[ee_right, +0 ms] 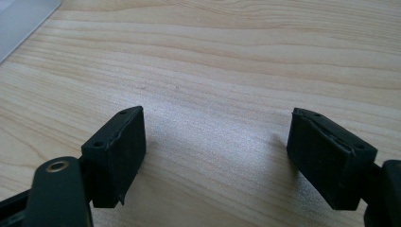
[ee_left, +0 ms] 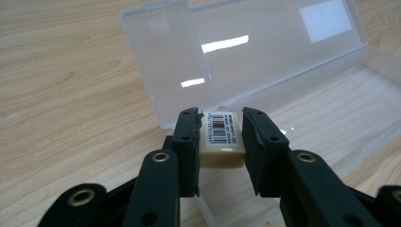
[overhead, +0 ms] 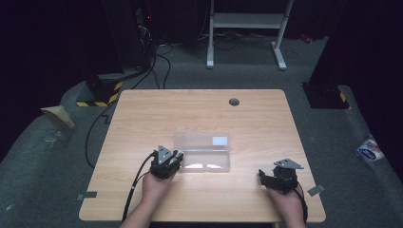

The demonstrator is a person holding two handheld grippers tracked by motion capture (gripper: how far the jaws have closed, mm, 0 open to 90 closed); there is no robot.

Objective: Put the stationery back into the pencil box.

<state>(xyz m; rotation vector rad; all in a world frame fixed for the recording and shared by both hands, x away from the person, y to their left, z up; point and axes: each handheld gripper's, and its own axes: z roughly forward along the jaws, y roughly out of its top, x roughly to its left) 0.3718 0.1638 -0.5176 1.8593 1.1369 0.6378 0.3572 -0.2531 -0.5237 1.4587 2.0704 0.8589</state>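
Left gripper view shows the left gripper (ee_left: pixel 221 137) clamped on a cream eraser (ee_left: pixel 221 146) with a barcode label, held just over the near end of the open clear plastic case (ee_left: pixel 293 99), lid tipped back beyond it. Looks like the drop-in step to me, so next it should lower a touch and let go. Right gripper (ee_right: pixel 215 156) sits jaws wide apart, empty, over bare wooden table (ee_right: pixel 227 56).

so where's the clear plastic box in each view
High view: clear plastic box at table centre, lid open, beside the left gripper.
Left gripper view: box spans upper middle to right, behind the held eraser.
Right gripper view: one corner top left.
Shared landmark: the wooden table.
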